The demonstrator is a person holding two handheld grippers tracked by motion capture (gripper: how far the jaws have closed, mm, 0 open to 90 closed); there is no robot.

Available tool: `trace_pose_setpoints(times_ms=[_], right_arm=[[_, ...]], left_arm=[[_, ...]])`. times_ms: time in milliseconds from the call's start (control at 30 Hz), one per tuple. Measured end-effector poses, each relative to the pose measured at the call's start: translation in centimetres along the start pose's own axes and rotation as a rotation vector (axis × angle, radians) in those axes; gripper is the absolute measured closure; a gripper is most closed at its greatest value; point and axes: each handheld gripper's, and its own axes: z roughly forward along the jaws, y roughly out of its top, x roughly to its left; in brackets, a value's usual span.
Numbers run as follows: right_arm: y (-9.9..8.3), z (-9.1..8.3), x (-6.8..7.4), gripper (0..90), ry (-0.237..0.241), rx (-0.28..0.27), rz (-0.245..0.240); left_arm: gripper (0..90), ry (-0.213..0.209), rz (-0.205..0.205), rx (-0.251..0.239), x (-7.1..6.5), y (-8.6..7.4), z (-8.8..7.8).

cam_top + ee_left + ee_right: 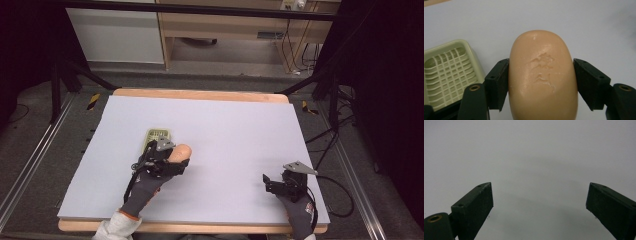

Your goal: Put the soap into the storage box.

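Your left gripper [541,82] had its two black jaws pressed against the long sides of a peach-coloured bar of soap [542,77], one jaw on each flank, so the bar was clamped between them with its rounded end pointing away from you. The soap's top face carried a shallow embossed mark (too worn to read). In the high view the bar [180,151] sat at your left gripper [167,162], left of the table's middle, over the pale lilac table cover [225,130]. Just beside it, on the far-left side, lay a pale green soap dish [446,72] with a slatted grid insert; whether soap and dish touched could not be told. Your right gripper [539,205] hung low over bare cover near the right front corner, well apart from the soap, its jaws spread wide with nothing between them
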Motion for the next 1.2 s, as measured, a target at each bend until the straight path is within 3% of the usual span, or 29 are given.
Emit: trace_pose_setpoints(times_ms=[1200], right_arm=[[0.0, 0.1, 0.1, 7.4, -0.001, 0.002, -0.011]], left_arm=[[31.9, 0.125, -0.108, -0.048, 5.5, 0.4, -0.8]])
